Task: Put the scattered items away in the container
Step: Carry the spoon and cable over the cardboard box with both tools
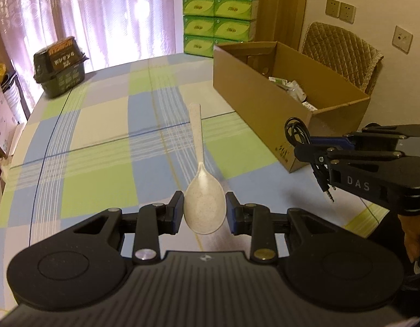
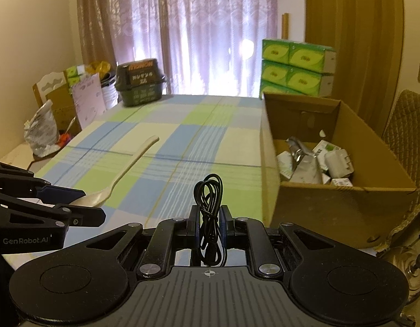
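Note:
A speckled cream spoon (image 1: 203, 207) sits bowl-first between the pads of my left gripper (image 1: 204, 213), which is shut on it. Its handle points away over the plaid tablecloth (image 1: 106, 136). In the right wrist view the same spoon (image 2: 128, 167) sticks out from the left gripper (image 2: 91, 203) at the left edge. My right gripper (image 2: 209, 218) is shut on a coiled black cable (image 2: 209, 190). In the left wrist view the cable (image 1: 295, 130) hangs from the right gripper (image 1: 304, 145) beside the near corner of the open cardboard box (image 1: 264, 103). That box (image 2: 319, 209) holds several packets and a white charger.
A stack of green tissue boxes (image 1: 219, 21) stands behind the cardboard box. A dark green container (image 1: 60, 68) sits at the table's far left corner. A padded chair (image 1: 343, 51) is behind the box. Bags and boxes (image 2: 43, 133) crowd the floor past the table's left edge.

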The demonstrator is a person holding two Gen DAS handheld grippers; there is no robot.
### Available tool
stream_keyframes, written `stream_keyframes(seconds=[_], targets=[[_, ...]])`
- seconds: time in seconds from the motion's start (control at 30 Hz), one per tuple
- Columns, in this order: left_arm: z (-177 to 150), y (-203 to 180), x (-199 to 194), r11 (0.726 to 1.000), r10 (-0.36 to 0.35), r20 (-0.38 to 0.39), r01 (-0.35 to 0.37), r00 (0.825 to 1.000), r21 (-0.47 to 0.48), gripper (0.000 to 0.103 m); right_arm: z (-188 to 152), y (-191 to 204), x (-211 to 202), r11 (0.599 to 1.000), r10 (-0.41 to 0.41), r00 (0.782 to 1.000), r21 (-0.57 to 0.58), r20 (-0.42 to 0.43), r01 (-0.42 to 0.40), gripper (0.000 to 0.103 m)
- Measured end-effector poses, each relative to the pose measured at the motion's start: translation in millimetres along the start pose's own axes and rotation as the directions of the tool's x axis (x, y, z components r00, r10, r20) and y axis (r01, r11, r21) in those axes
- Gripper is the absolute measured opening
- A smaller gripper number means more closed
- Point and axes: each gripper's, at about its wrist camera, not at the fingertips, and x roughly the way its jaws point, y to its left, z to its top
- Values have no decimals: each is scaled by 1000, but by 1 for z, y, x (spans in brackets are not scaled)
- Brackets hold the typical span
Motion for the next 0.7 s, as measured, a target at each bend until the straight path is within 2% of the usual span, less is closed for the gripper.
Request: stream_keyframes(seconds=[0.47, 0.7], targets=[[25, -30, 9, 998, -51, 8, 50, 999, 40, 27, 19, -40, -24, 998, -52, 996, 35, 78, 49, 16], [61, -61, 22, 992, -111, 40, 108, 993, 58, 27, 42, -75, -32, 994, -101, 986, 63, 131, 93, 16]])
